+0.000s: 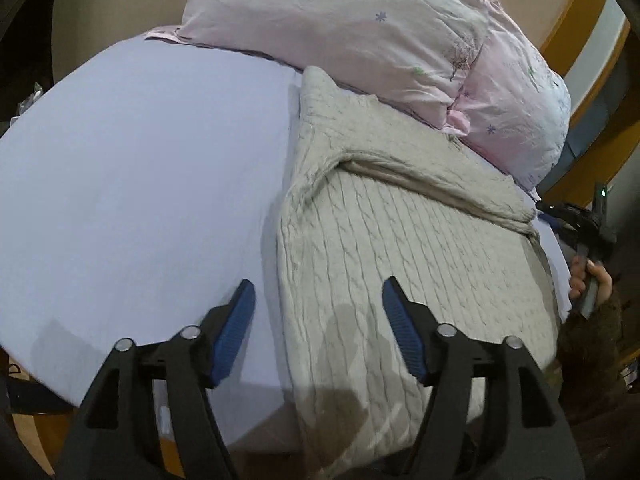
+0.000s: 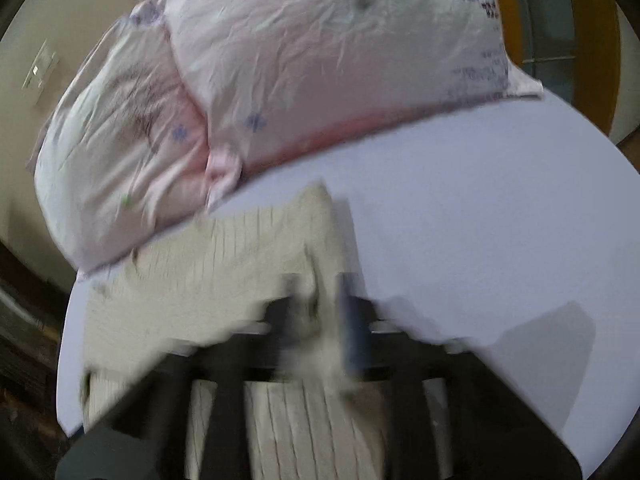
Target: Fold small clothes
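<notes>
A beige cable-knit sweater lies partly folded on the lavender bed sheet, one part laid over its far end. My left gripper is open and empty, hovering over the sweater's near left edge. In the blurred right wrist view my right gripper is shut on a bunched fold of the sweater, with knit cloth between the fingers. The right gripper with its hand also shows at the right edge of the left wrist view.
Pink patterned pillows are stacked at the head of the bed, just behind the sweater; they also show in the right wrist view. The bed's edge and wooden floor lie below left. A wooden frame stands at the far right.
</notes>
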`<action>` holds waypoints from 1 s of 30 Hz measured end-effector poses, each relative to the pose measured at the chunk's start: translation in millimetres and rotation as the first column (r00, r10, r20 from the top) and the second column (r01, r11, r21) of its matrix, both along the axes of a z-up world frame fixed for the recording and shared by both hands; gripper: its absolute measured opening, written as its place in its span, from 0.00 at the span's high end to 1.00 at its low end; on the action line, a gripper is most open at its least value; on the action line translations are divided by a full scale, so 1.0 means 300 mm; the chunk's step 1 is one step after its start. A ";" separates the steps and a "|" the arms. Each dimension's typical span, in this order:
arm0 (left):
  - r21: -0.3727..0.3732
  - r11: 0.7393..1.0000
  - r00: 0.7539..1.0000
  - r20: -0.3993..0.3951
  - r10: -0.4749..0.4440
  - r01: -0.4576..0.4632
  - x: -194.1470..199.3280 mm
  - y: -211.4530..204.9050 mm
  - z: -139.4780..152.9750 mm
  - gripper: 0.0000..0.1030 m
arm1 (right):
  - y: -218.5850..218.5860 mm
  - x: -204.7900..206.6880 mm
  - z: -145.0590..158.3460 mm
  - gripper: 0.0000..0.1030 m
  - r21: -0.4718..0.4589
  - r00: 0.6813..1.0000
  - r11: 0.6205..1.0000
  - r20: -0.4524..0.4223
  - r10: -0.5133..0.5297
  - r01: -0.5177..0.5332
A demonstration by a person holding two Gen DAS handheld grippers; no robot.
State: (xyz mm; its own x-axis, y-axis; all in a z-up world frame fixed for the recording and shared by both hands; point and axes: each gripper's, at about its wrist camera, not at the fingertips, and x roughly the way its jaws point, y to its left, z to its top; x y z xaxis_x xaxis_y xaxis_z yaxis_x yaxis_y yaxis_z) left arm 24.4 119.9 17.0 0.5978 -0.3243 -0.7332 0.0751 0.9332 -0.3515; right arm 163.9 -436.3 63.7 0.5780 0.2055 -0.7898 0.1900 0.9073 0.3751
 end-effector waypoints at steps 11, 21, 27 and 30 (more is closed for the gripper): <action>-0.240 0.961 0.989 -0.014 -0.144 0.137 -0.168 -0.033 -0.042 0.77 | -0.076 -0.518 -0.100 0.80 0.333 0.976 0.932 -0.105 0.190 -0.145; -0.367 0.915 0.981 -0.031 -0.191 0.167 -0.242 -0.060 -0.060 0.92 | 0.007 -0.741 -0.216 0.93 0.526 0.933 0.812 -0.088 0.349 -0.254; -0.369 0.916 0.986 0.112 -0.128 0.160 -0.093 -0.014 0.152 0.94 | 0.008 -0.582 0.050 0.94 0.513 0.928 0.773 0.211 0.308 -0.373; -0.330 0.940 0.985 0.167 -0.037 0.092 0.112 -0.010 0.238 0.94 | -0.032 -0.372 0.150 0.94 0.517 0.925 0.780 0.319 0.206 -0.352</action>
